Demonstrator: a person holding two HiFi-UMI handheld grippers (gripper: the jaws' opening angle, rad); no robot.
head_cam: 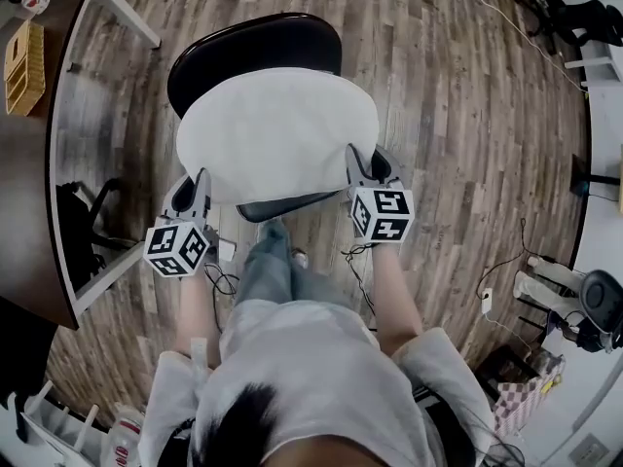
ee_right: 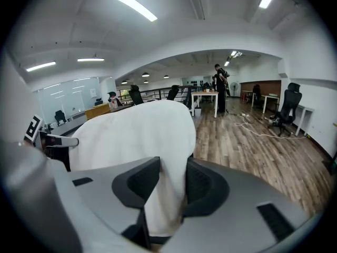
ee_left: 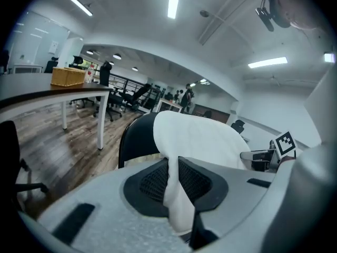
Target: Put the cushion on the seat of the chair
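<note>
Found left gripper [head_cam: 195,188] pinched narrow on the near left edge of the white cushion [head_cam: 277,129]. Found right gripper [head_cam: 368,163], jaws wider, clamped on its near right edge. Observed cushion spread over chair seat [head_cam: 282,205], front rim showing beneath. Noted black backrest [head_cam: 253,47] beyond, desk [head_cam: 24,193] at left.
</note>
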